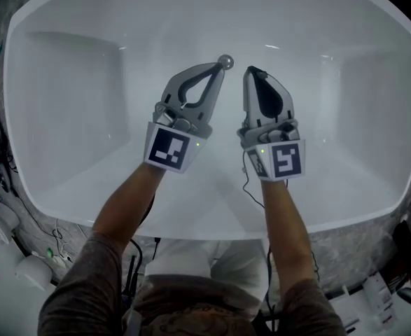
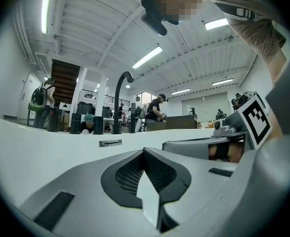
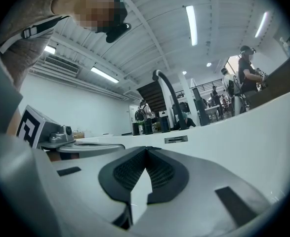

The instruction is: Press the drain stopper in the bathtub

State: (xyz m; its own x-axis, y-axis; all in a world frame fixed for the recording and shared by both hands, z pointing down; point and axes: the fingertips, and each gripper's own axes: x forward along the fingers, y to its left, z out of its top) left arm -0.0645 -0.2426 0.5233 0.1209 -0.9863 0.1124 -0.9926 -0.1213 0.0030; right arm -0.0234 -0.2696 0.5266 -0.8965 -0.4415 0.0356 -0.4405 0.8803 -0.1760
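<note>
White bathtub (image 1: 65, 68) surrounds us; both claws clenched empty, our left gripper (image 1: 219, 69) just beside the drain stopper (image 1: 225, 61), right gripper (image 1: 250, 71) near it; pressing seemingly not yet done.

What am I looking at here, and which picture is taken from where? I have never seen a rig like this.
There is no robot. A person holds a two-jaw gripper in each hand. The head view comes from a camera on the person's head and looks down into a white bathtub. The other two pictures come from cameras riding on the grippers. Each looks along its own jaws towards the tub wall, with a black faucet and a hall beyond. The left gripper and the right gripper both have their jaws together and hold nothing. The left gripper's tip is right by the round metal drain stopper. Whether they touch cannot be told.
</note>
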